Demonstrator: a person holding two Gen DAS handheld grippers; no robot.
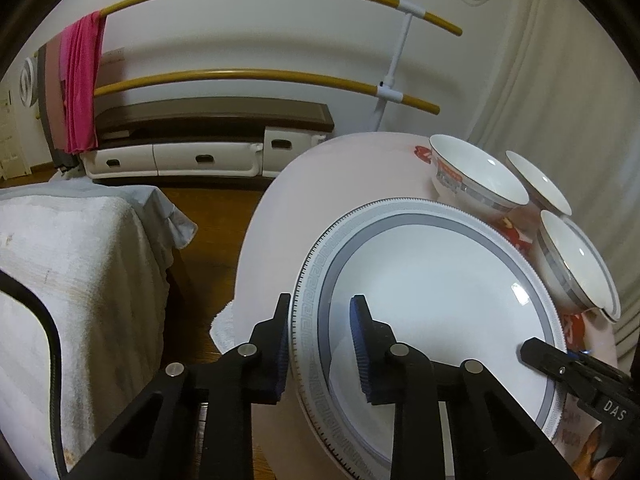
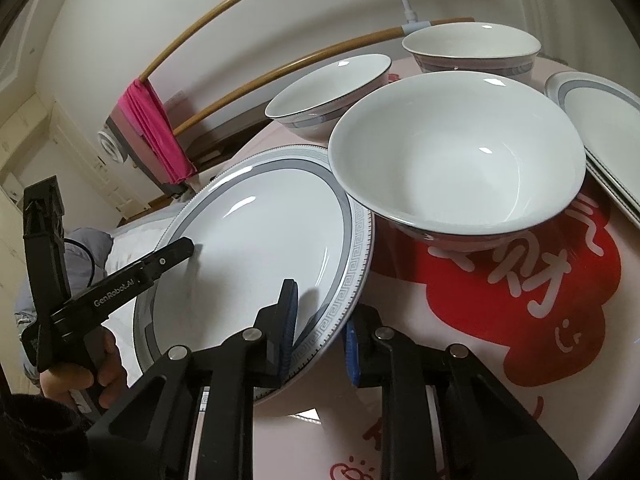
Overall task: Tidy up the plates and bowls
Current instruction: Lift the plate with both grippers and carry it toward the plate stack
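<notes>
Both tools grip one large grey-rimmed plate [image 1: 432,280] over the pink-covered worktop [image 1: 340,168]. The left tool [image 1: 320,344] pinches the plate's left rim, the right tool [image 2: 322,332] its right rim. Three bowls [image 2: 456,152] stand just behind it; a second plate [image 2: 600,120] lies further right.

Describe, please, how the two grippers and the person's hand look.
Both grippers, left and right, are black plastic with ribbed blue pads and silver pivot pins. One bears white "GenRobot.AI" lettering, the other "DAS". A black cable trails behind. The hand appears ungloved.
</notes>
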